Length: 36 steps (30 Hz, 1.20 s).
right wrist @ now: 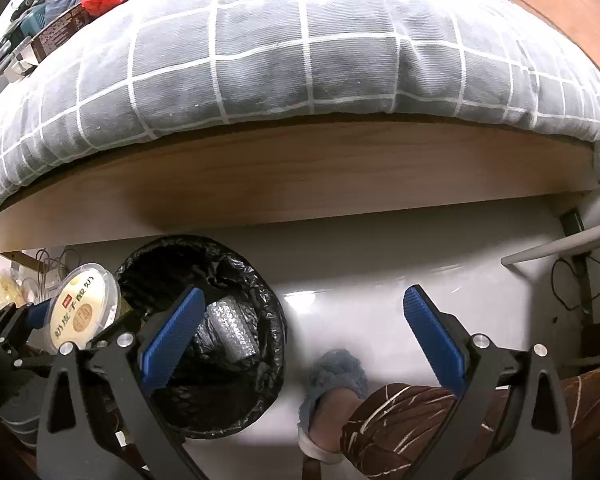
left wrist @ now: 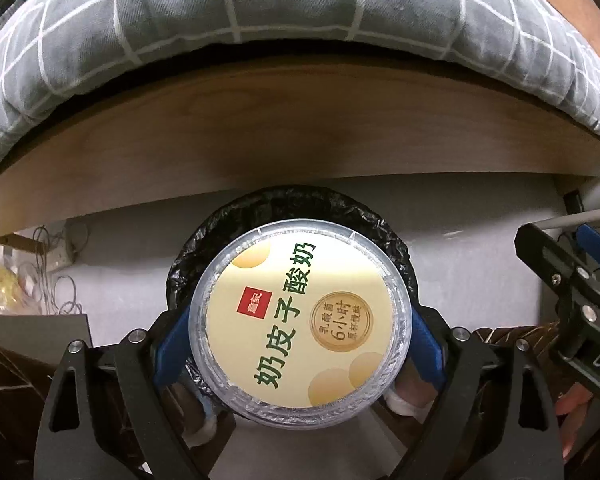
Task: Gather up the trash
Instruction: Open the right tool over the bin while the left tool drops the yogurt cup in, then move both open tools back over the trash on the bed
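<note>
A round yogurt cup (left wrist: 296, 344) with a cream lid and green lettering sits between the blue pads of my left gripper (left wrist: 300, 314), which is shut on its sides. The cup hangs just above a bin lined with a black bag (left wrist: 284, 204). In the right wrist view the cup (right wrist: 82, 306) is at the bin's left rim (right wrist: 268, 308), and silvery bubble wrap (right wrist: 228, 328) lies inside the bin. My right gripper (right wrist: 304, 296) stands open over the white floor to the right of the bin, with nothing between its pads.
A bed with a grey checked quilt (right wrist: 300, 48) and a wooden side board (right wrist: 300, 168) overhangs the bin at the back. A person's foot in a blue fluffy slipper (right wrist: 332, 392) and a brown patterned trouser leg (right wrist: 420, 420) are below. Cables (left wrist: 56, 276) lie at the left.
</note>
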### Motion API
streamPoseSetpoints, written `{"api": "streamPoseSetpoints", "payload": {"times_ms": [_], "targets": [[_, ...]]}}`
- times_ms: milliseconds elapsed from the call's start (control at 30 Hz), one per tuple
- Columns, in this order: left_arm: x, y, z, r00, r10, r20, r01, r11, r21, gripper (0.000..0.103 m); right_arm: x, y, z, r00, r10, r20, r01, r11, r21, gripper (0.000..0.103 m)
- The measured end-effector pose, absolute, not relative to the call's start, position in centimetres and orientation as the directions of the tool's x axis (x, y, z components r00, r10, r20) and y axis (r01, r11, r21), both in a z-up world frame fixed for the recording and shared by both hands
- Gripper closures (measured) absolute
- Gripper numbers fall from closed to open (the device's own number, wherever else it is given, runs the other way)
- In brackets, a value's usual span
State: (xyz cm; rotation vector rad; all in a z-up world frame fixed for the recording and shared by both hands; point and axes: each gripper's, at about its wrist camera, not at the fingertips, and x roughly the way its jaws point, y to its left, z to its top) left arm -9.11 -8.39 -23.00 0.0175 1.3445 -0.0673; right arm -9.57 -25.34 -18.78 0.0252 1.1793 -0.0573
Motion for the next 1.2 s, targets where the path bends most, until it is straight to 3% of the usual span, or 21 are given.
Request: {"api": "streamPoseSetpoints", "payload": {"times_ms": [233,800,1200], "targets": [[-9.0,-8.5,-23.4,0.237,-0.006,-0.971,0.048,0.999,0.006,0.006,-9.6,-24.9,-18.8,0.381,-0.039,-0.924,0.042,0.999,-0.025,0.007],[-9.3,-7.8,-22.3,0.243,-0.002,-0.970,0.062,0.998,0.014,0.006,-9.9,-24.4,-17.3,0.415,-0.029,-0.910,0.038,0.999,-0.014,0.007],[-9.5,-6.3,-16.7,0.373,-0.004,-0.928,0.043,0.999,0.013,0.006,-10.2,-24.0,-13.3,0.508,-0.019,-0.861,0.035,0.999,-0.002,0.007]]}}
